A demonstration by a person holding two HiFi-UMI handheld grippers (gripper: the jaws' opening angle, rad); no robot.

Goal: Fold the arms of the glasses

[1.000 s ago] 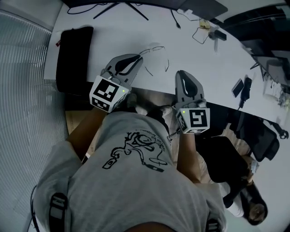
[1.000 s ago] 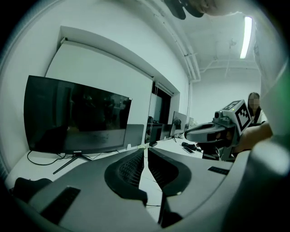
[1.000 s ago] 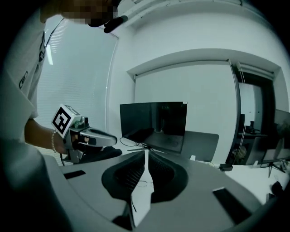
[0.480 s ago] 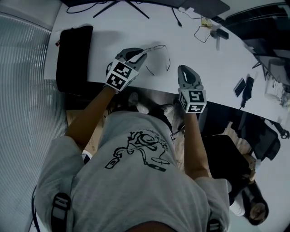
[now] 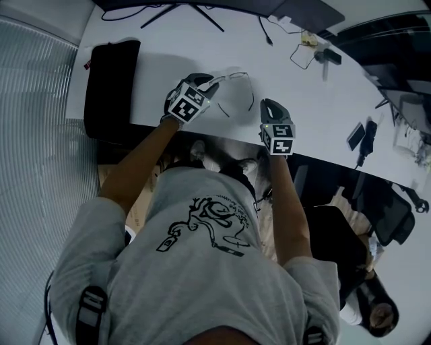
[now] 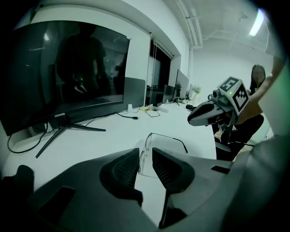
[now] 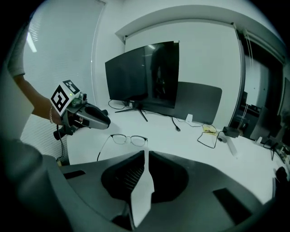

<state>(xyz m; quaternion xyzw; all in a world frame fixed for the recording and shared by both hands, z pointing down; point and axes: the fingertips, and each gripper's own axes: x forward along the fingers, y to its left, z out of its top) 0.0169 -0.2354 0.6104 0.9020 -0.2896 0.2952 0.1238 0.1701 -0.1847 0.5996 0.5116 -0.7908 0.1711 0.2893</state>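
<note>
Thin-rimmed glasses lie on the white table with both arms unfolded toward me. They also show in the left gripper view, glasses, and in the right gripper view, glasses. My left gripper is at the frame's left end. Its jaws stand a little apart in its own view, left gripper, and the near lens shows in the gap; no pad visibly presses on it. My right gripper hovers right of the glasses, apart from them. The jaws of the right gripper are down to a slit with nothing in it.
A black pouch lies at the table's left end. A large monitor on a stand is at the back. Cables and small devices lie to the right. The table's front edge runs just under both grippers.
Both grippers have moved away from my body and down over the table. The left one now reaches the glasses' left end; the right one is beside them. The glasses stay put.
</note>
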